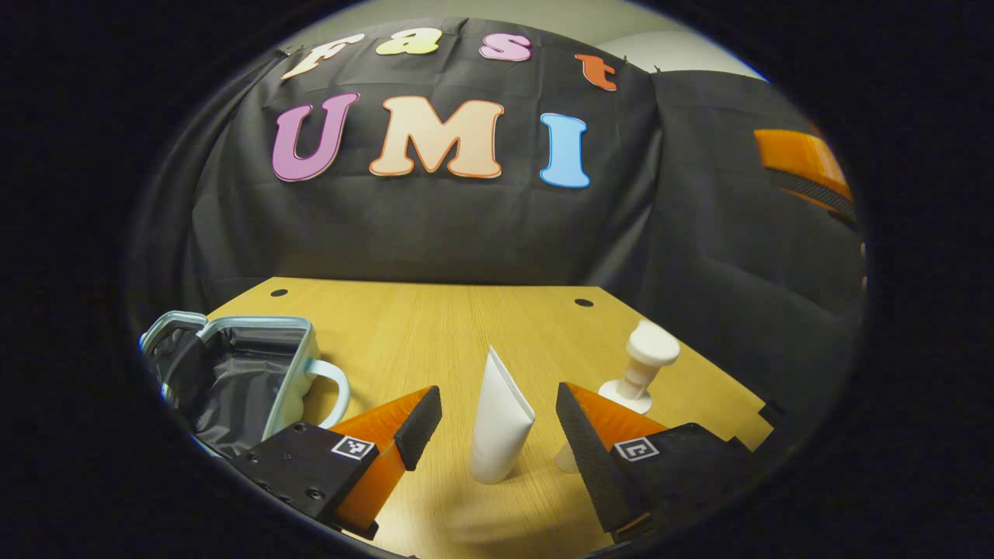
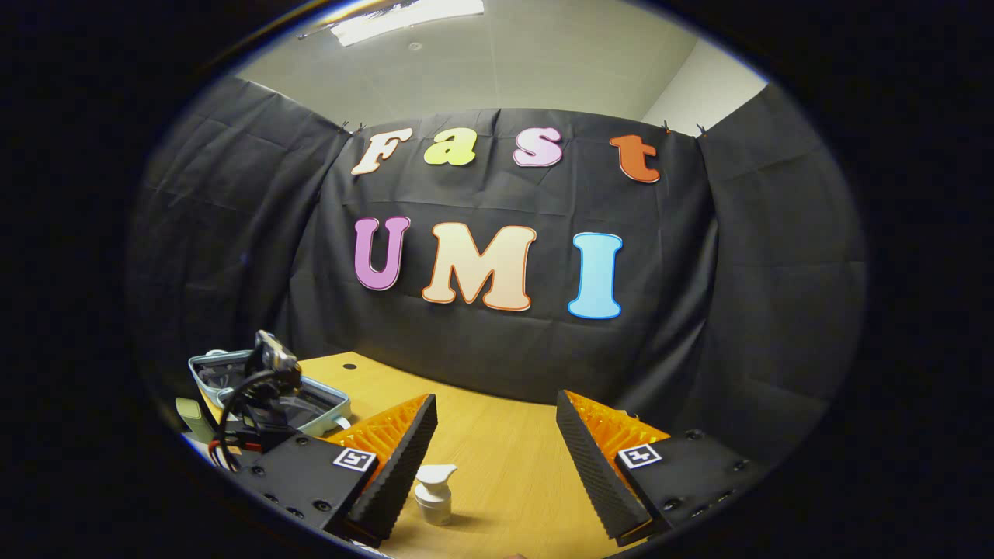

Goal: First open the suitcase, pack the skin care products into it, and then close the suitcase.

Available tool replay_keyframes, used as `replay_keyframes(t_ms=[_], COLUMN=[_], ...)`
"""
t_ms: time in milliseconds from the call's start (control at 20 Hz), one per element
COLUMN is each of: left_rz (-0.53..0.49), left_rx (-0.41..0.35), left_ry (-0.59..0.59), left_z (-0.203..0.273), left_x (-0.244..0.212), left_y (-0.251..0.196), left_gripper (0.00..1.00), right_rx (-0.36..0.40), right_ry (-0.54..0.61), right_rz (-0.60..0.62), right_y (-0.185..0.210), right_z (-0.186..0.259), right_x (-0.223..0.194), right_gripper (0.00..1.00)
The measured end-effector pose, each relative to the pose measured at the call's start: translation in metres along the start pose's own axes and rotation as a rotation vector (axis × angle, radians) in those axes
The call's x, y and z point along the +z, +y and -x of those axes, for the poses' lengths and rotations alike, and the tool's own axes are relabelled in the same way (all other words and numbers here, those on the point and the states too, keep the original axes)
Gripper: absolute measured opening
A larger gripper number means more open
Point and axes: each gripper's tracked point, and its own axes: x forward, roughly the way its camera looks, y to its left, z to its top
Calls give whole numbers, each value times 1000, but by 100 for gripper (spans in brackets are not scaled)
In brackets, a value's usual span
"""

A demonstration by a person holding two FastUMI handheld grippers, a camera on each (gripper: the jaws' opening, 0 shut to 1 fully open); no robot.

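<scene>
The left hand-held gripper [image 1: 497, 419] has its two fingers wide apart, and a white tube [image 1: 499, 423] stands on its cap right between them, not yet touched. Just past the right finger stands a white pump bottle [image 1: 641, 369] on the wooden counter [image 1: 435, 326]. Off to the left lies the suitcase [image 1: 233, 373], already open, with its dark lining showing and nothing seen inside. The right hand-held gripper [image 2: 497, 458] is open too, and holds nothing; a small white pump bottle [image 2: 435, 493] stands low near its left finger. So the opening looks done, and the packing is starting. Next, the left fingers should close gently on the tube, lift it, and carry it left into the suitcase.
</scene>
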Motion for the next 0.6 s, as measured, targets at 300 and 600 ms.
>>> replay_keyframes(t_ms=[300,600], left_rz=[-31,-1], left_rx=[-1,18], left_ry=[27,-30], left_z=[-7,23], left_x=[-8,53], left_y=[8,33], left_gripper=[33,21], right_rx=[12,50], right_ry=[14,57], right_rz=[47,-24], right_y=[11,41], right_z=[2,-24], right_x=[-15,-54], right_gripper=[98,99])
